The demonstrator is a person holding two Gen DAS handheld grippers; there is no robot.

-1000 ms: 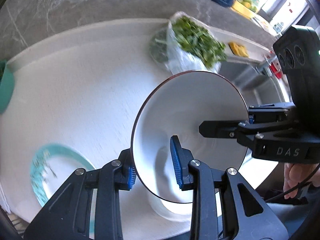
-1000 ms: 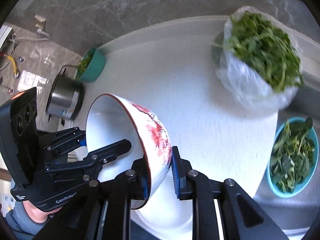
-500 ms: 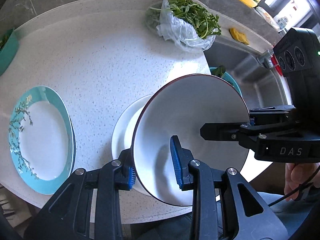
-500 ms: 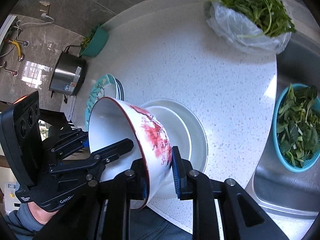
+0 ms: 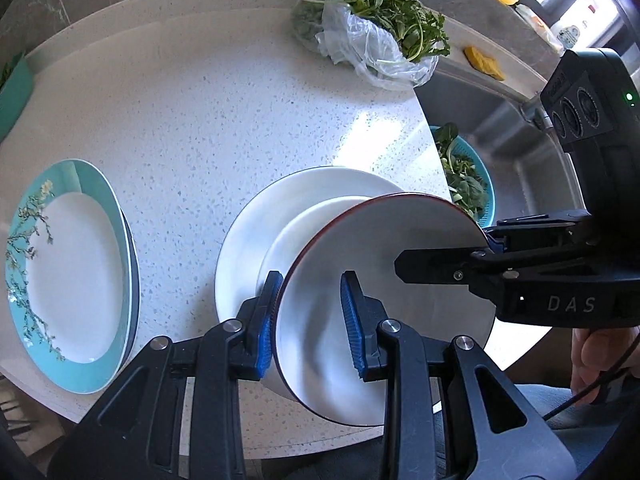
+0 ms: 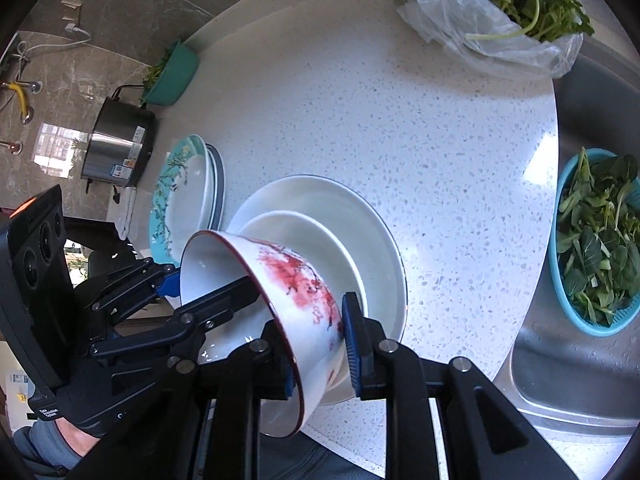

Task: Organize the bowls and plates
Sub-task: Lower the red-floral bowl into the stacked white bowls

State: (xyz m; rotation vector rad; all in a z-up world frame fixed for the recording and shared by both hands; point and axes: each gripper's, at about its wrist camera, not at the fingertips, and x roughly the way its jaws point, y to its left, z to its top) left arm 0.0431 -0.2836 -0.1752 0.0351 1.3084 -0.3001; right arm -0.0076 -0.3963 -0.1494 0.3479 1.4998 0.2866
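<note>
Bowl (image 6: 288, 280), glossy white ceramic with a red rim and red blossom print, hangs tilted above the smooth white nested dishes (image 5: 256, 236) on the speckled round countertop (image 5: 200, 112). Left gripper (image 5: 310, 318) and right gripper (image 6: 320, 344) each clamp ribbed blue pads on its wall. Teal-rimmed floral plates (image 5: 68, 268) lie stacked at nine o'clock of the dishes.

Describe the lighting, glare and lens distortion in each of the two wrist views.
Left wrist view: fisheye bends the countertop edge into an arc; a bright sun patch glares beside the white plate; corners are vignetted black. Right wrist view: same curved distortion; daylight is strong on the bag of greens, the bowl is sharp, and the sink shows dull reflections.
</note>
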